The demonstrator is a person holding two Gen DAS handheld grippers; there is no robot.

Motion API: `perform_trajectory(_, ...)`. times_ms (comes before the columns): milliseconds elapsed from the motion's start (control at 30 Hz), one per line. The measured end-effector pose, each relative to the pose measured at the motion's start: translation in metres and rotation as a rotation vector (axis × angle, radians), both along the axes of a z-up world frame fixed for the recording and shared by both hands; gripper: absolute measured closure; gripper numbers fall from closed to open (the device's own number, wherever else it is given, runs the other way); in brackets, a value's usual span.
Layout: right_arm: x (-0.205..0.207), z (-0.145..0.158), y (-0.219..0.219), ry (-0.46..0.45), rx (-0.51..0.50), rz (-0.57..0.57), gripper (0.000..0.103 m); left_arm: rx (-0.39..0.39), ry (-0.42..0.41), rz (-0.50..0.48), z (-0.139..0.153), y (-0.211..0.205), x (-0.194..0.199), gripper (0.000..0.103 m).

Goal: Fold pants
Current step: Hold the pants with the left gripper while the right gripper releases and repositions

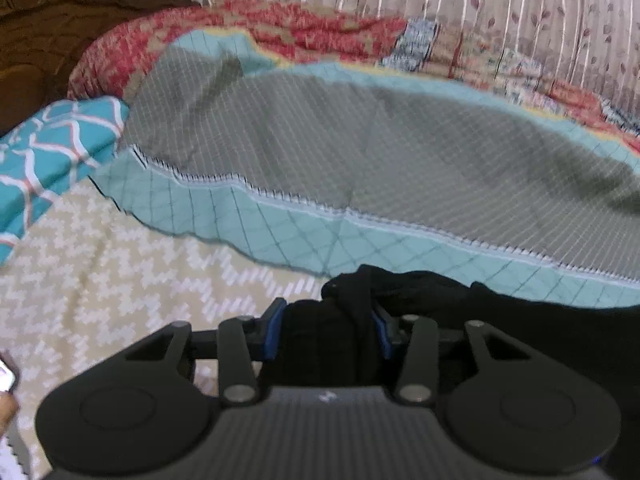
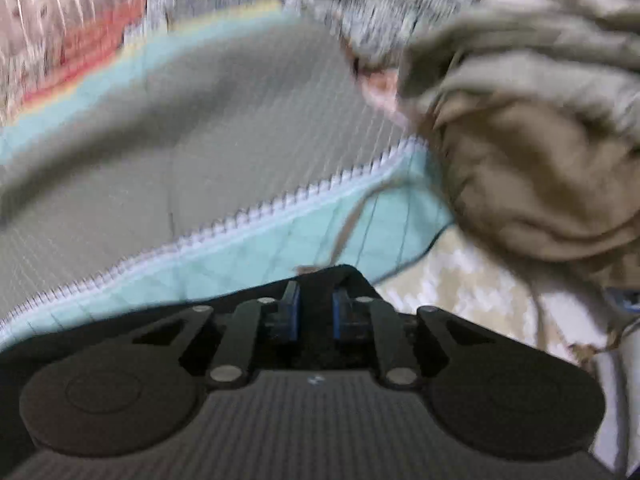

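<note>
Pants (image 1: 520,320): black fabric, bunched, lying on the bed at its near edge; far edge of the fabric overlaps the teal border of the quilt. In the right wrist view the same black cloth (image 2: 316,344) spreads under and betw. the fingers, with one corner peaking just ahead of the tips.
Left gripper (image 1: 326,330): jaws clamped on a thick wad of the pants; blue pads (image 1: 273,330) press the fabric from both sides, a fold rising above the tips.
Right gripper (image 2: 316,314): jaws narrow but not fully together; blue pads (image 2: 293,312) stand apart w/ dark cloth showing in the gap. Cannot tell if the pads pinch it. View is motion-blurred.
Quilt (image 1: 360,152): grey w/ fine grid stitching, teal border (image 1: 280,232), zigzag seam betw. the two; lies across the bed behind the pants.
Bedsheet (image 1: 120,280): beige w/ white zigzag print, bare at the near left of the bed, touching the quilt's border.
Teal patterned cloth (image 1: 52,152): at the bed's left edge, beside the quilt.
Red patterned blanket (image 1: 280,32): along the far edge, behind the quilt.
Tan clothes heap (image 2: 540,160): crumpled, at the right side of the bed, resting on the quilt's corner.
Curtain (image 1: 480,8): striped, leaf print, beyond the bed.
Headboard (image 1: 60,12): carved dark wood, far left corner.
</note>
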State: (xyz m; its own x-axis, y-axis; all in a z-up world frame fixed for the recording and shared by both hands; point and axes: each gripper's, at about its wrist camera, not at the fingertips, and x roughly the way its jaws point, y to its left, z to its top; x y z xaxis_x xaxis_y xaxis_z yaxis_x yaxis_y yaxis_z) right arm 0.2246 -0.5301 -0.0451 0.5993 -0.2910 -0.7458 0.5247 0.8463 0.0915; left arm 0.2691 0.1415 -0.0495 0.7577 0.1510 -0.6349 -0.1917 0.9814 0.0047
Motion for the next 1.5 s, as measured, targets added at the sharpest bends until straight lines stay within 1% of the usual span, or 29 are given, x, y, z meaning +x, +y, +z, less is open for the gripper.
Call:
perform_trajectory(100, -0.033, 0.042, -0.004, -0.178, 0.004, -0.029, 0.086, -0.013, -0.051, -0.004, 0.026, 0.002, -0.018, 0.063)
perform_trajectory(200, -0.083, 0.081, -0.013, -0.334, 0.030, -0.046, 0.086, -0.036, -0.108, -0.005, 0.050, 0.007, -0.046, 0.063)
perform_trajectory(267, -0.122, 0.100, -0.020, -0.406, 0.064, -0.066, 0.086, -0.061, -0.142, -0.007, 0.063, 0.012, -0.072, 0.063)
perform_trajectory(367, -0.183, 0.111, -0.027, -0.483, 0.119, -0.107, 0.086, -0.101, -0.187, -0.031, 0.077, 0.020, -0.118, 0.063)
perform_trajectory(433, -0.226, 0.106, -0.028, -0.497, 0.142, -0.136, 0.085, -0.108, -0.204, -0.060, 0.080, 0.023, -0.152, 0.063)
perform_trajectory(533, -0.288, 0.081, -0.029, -0.478, 0.166, -0.185, 0.085, -0.095, -0.198, -0.112, 0.071, 0.022, -0.204, 0.063)
perform_trajectory(633, -0.349, 0.042, -0.030, -0.452, 0.237, -0.270, 0.085, -0.080, -0.141, -0.157, 0.047, 0.019, -0.251, 0.062)
perform_trajectory(700, -0.379, 0.015, -0.028, -0.401, 0.280, -0.314, 0.084, -0.064, -0.082, -0.180, 0.027, 0.017, -0.276, 0.060)
perform_trajectory(733, -0.391, 0.001, -0.027, -0.362, 0.291, -0.342, 0.083, -0.047, -0.050, -0.181, 0.015, 0.016, -0.286, 0.059)
perform_trajectory(767, -0.400, -0.010, -0.025, -0.336, 0.306, -0.365, 0.079, -0.039, -0.027, -0.176, 0.006, 0.016, -0.294, 0.056)
perform_trajectory(800, -0.407, -0.020, -0.023, -0.325, 0.321, -0.384, 0.071, -0.034, -0.009, -0.174, 0.000, 0.016, -0.300, 0.048)
perform_trajectory(833, -0.414, -0.025, -0.020, -0.323, 0.322, -0.409, 0.067, -0.023, 0.004, -0.169, -0.005, 0.017, -0.304, 0.041)
perform_trajectory(867, -0.418, -0.026, -0.017, -0.319, 0.312, -0.433, 0.058, -0.024, 0.006, -0.161, -0.006, 0.020, -0.308, 0.038)
perform_trajectory(900, -0.421, -0.024, -0.015, -0.322, 0.305, -0.446, 0.054, -0.038, 0.007, -0.154, -0.004, 0.024, -0.312, 0.033)
perform_trajectory(967, -0.420, -0.018, -0.009, -0.321, 0.272, -0.439, 0.054, -0.076, 0.009, -0.155, 0.004, 0.033, -0.317, 0.031)
perform_trajectory(1033, -0.425, -0.008, -0.004, -0.307, 0.208, -0.433, 0.054, -0.107, 0.006, -0.164, 0.014, 0.044, -0.325, 0.030)
perform_trajectory(1100, -0.432, 0.007, 0.006, -0.333, 0.117, -0.447, 0.054, -0.171, -0.003, -0.173, 0.024, 0.058, -0.334, 0.029)
perform_trajectory(1167, -0.436, 0.019, 0.012, -0.368, 0.055, -0.446, 0.054, -0.249, -0.013, -0.179, 0.033, 0.073, -0.336, 0.028)
perform_trajectory(1200, -0.437, 0.027, 0.021, -0.404, 0.046, -0.424, 0.054, -0.271, -0.021, -0.179, 0.036, 0.078, -0.336, 0.027)
perform_trajectory(1267, -0.434, 0.031, 0.034, -0.453, 0.072, -0.317, 0.054, -0.307, -0.040, -0.191, 0.042, 0.083, -0.328, 0.027)
perform_trajectory(1333, -0.414, 0.035, 0.062, -0.450, 0.107, -0.155, 0.054, -0.315, -0.063, -0.233, 0.047, 0.085, -0.318, 0.023)
perform_trajectory(1367, -0.402, 0.036, 0.077, -0.438, 0.120, -0.066, 0.054, -0.326, -0.050, -0.304, 0.049, 0.084, -0.314, 0.023)
perform_trajectory(1400, -0.387, 0.037, 0.099, -0.427, 0.125, 0.033, 0.054, -0.328, -0.026, -0.403, 0.049, 0.082, -0.311, 0.023)
perform_trajectory(1433, -0.375, 0.037, 0.118, -0.415, 0.130, 0.114, 0.054, -0.280, -0.015, -0.476, 0.049, 0.077, -0.312, 0.023)
perform_trajectory(1467, -0.362, 0.035, 0.137, -0.399, 0.142, 0.198, 0.054, -0.174, -0.010, -0.522, 0.047, 0.070, -0.316, 0.023)
perform_trajectory(1500, -0.348, 0.033, 0.157, -0.385, 0.163, 0.278, 0.054, -0.104, 0.001, -0.547, 0.044, 0.067, -0.319, 0.023)
